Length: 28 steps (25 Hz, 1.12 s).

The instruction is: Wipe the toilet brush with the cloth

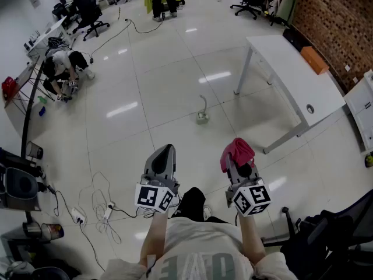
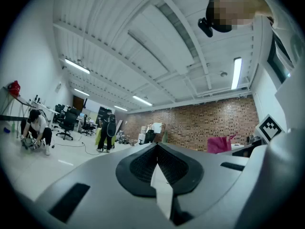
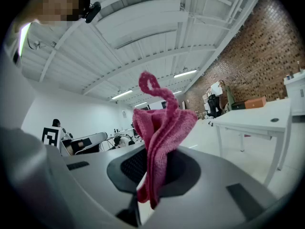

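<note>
A pink cloth (image 1: 236,151) is pinched in my right gripper (image 1: 238,163) and bunches up above its jaws; in the right gripper view the cloth (image 3: 159,130) stands out of the shut right gripper (image 3: 151,168). My left gripper (image 1: 164,154) is held level beside it, jaws together with nothing between them; the left gripper view shows the left gripper (image 2: 156,149) shut and empty. Out ahead on the glossy floor stands a small toilet brush (image 1: 202,114), its curved handle rising from a holder. Both grippers are well short of it, in the air.
A white table (image 1: 294,74) with an orange box (image 1: 315,60) stands to the right of the brush. Cables and a power strip (image 1: 93,206) lie on the floor at the left. A person crouches at far left (image 1: 61,66). A black chair (image 1: 329,238) is at lower right.
</note>
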{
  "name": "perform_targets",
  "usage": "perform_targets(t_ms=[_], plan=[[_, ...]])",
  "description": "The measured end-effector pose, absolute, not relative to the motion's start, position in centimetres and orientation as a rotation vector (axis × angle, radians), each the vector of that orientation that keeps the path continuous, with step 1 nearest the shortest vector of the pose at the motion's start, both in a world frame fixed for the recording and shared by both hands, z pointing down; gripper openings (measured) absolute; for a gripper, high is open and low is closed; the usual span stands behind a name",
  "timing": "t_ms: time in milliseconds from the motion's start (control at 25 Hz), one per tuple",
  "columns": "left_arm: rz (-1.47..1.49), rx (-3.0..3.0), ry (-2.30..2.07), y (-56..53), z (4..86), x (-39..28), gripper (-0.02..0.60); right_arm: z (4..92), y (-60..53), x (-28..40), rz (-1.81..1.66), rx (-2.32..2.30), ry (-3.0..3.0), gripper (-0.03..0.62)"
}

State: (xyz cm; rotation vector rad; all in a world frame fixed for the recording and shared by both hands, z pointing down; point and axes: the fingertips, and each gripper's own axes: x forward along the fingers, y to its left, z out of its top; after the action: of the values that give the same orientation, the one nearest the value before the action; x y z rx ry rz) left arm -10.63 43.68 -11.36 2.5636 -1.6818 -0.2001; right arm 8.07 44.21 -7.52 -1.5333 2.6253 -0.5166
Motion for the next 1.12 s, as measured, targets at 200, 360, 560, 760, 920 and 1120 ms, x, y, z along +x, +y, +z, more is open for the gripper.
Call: perform_targets(t_ms=[200, 360, 560, 760, 920, 1120], plan=[[-0.247, 2.506, -1.689, 34.8, -8.7, -12.0, 0.003, -5.3, 35.4, 8.2, -0.525, -1.561, 2.638, 0.031], [-0.272, 2.506, -1.667, 25.0, -8.7, -13.3, 0.003, -5.5, 26.1, 6.8, -0.528, -1.575, 2.622, 0.031], [-0.297, 2.585, -1.588, 12.5, -11.4, -14.2, 0.003, -8.8, 14.5, 4.8, -0.451, -1.596, 2.598, 0.032], [-0.261, 2.67, -1.477, 4.3, -12.2, -12.7, 0.003, -9.6, 7.3, 4.4, -0.456, -1.628, 2.558, 0.031], [-0.236, 2.652, -1.445, 1.2, -12.0, -11.5, 0.003, -9.6, 4.1, 5.1, -0.489, -1.632, 2.547, 0.031], [-0.192, 2.637, -1.472, -2.2, -10.9, -10.2, 0.003, -9.4, -0.3, 6.9, -0.435, -1.684, 2.572, 0.031]])
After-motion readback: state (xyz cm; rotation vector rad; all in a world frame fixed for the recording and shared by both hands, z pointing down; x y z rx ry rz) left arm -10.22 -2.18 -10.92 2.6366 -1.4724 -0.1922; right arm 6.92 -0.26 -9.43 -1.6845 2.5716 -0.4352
